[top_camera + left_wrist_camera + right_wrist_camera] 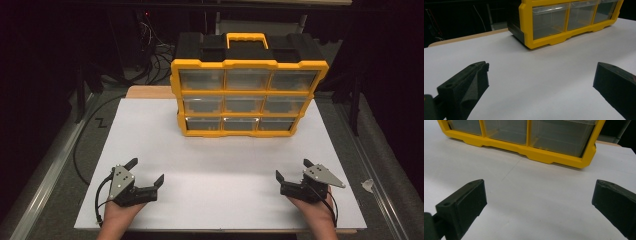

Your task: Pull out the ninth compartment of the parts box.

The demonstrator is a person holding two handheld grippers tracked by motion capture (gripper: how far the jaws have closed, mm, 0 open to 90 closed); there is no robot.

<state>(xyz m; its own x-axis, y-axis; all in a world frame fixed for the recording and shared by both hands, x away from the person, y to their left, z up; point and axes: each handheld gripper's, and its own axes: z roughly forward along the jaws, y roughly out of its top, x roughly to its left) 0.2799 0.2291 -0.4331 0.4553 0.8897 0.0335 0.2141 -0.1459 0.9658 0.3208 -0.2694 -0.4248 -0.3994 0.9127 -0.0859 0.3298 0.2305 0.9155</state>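
Dim room with black surroundings, white tabletop (220, 165) evenly lit from above, soft shadow under the yellow drawer organizer (248, 97), near black jaws slightly blurred

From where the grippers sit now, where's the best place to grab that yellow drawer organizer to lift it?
Probably the yellow carry handle on top of the organizer, approached from above: it arches up from the lid, leaving a gap for a jaw. Both the left gripper and right gripper are open and apart from it.
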